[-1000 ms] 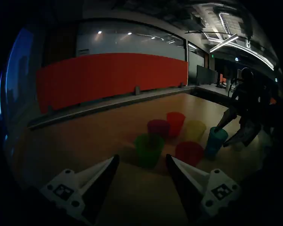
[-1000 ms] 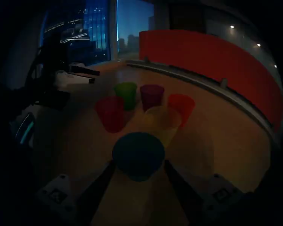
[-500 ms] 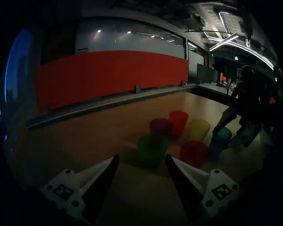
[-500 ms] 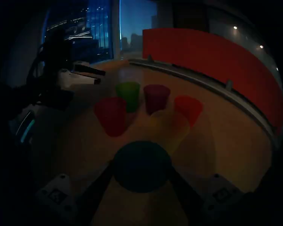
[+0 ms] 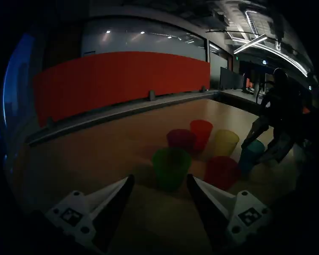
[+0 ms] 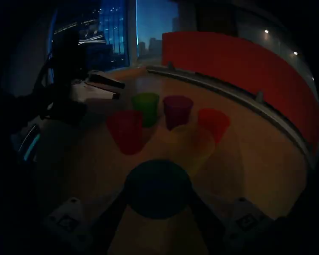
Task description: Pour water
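Observation:
My left gripper is open low over the wooden table, its fingers pointing at a green cup just beyond the tips. Behind that stand a purple cup, an orange-red cup, a yellow cup and a red cup. My right gripper is shut on a teal cup, which hides its fingertips. From the left gripper view the teal cup leans slightly at the far right in that gripper. I cannot see any water in this dim light.
A red partition runs along the table's far edge behind a raised rail. In the right gripper view the cups cluster ahead, with the left gripper and a person's dark arm at far left. A person stands at the right.
The teal cup has grown larger in the right gripper view and has tipped a little in the left gripper view. The left gripper has barely shifted and stays open.

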